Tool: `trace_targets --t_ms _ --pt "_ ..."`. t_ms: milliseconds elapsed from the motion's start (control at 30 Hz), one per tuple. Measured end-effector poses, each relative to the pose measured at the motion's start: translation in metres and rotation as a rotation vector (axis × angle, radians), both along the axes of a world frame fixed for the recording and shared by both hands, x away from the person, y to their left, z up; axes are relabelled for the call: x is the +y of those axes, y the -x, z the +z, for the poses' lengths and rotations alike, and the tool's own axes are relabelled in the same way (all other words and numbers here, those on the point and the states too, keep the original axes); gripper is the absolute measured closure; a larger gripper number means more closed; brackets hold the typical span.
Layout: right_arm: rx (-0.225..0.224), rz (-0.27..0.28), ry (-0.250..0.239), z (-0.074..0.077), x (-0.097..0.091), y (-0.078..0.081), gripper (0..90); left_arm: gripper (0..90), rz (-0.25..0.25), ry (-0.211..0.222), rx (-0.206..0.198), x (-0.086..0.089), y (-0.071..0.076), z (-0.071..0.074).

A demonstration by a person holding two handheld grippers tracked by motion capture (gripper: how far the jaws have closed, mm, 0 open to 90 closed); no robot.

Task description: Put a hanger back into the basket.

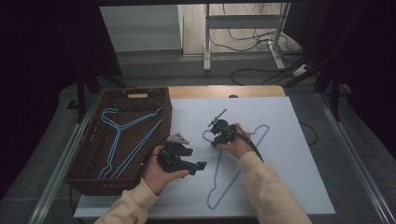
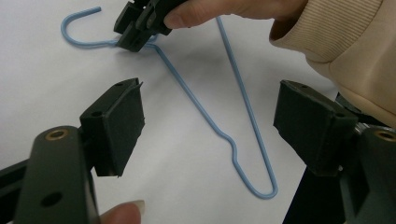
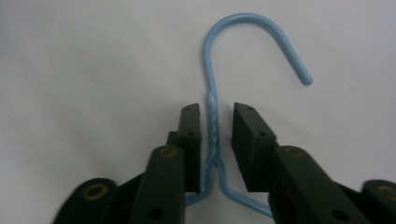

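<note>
At the left of the table, at about nine o'clock from its middle, stands a dark woven basket (image 1: 88,140). Inside it lie two blue wire hangers (image 1: 122,135), one over the other, their hooks toward the far end. I see nothing else in it.

Next, just to the right of the basket, the left gripper (image 1: 198,165) is held low over the white board (image 1: 299,154). Its jaws stand wide apart with nothing between them; in the left gripper view, bare board and one shoulder of the loose hanger lie between the two pads.

Then, near the middle, a third blue hanger (image 1: 223,179) lies flat on the board, its hook pointing to about seven o'clock. The right gripper (image 3: 215,140) is down at the twisted neck (image 3: 212,122) of this hanger. The jaws are a little open and stand on both sides of the neck. The left pad looks to touch the wire; the right pad is still apart, so the wire is not clamped yet.

What could go wrong, in my opinion: the neck is thin and round, and it sits off centre. If the jaws close like this, the wire may roll or slide out, or be pinched only at the pad edge. Then the hanger could swing or drop during the lift, or catch on the basket rim (image 1: 166,116).
</note>
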State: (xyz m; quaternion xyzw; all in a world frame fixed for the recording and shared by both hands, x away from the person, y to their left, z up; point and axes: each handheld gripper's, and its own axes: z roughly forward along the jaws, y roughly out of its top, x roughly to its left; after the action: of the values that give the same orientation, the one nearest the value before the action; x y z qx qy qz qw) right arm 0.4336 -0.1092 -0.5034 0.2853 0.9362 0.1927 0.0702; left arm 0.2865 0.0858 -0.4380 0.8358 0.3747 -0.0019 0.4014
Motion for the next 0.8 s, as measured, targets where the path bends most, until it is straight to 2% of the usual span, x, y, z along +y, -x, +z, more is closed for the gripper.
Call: trace_targets --t_ms 67,167,233,300,367,500,700,800 --pt "0.017 0.01 -0.002 0.0 0.001 -0.001 85.8 24.4 -0.001 0.003 -0.001 -0.001 0.0 -0.001" --pt "0.038 0.008 0.01 0.001 0.002 -0.003 86.2 24.4 -0.005 0.002 0.002 -0.003 0.0 -0.002" --pt "0.031 0.017 0.018 0.001 0.003 -0.002 86.4 24.4 -0.007 -0.003 0.001 -0.004 0.001 -0.003" --pt "0.008 0.017 0.018 0.001 0.003 0.0 86.4 24.4 -0.011 -0.005 0.004 -0.006 0.001 -0.004" --pt "-0.021 0.009 -0.003 0.004 0.0 0.003 86.5 24.4 -0.019 -0.018 0.007 -0.009 0.001 -0.006" --pt "-0.074 -0.003 -0.043 0.018 -0.008 0.01 86.4 24.6 -0.022 -0.032 0.017 -0.019 0.001 -0.013" --pt "-0.149 -0.015 -0.101 0.039 -0.018 0.023 86.3 26.8 -0.012 -0.048 0.034 -0.041 -0.005 -0.026" --pt "-0.174 -0.014 -0.124 0.044 -0.021 0.027 86.3 29.2 0.0 -0.039 0.046 -0.053 -0.01 -0.033"
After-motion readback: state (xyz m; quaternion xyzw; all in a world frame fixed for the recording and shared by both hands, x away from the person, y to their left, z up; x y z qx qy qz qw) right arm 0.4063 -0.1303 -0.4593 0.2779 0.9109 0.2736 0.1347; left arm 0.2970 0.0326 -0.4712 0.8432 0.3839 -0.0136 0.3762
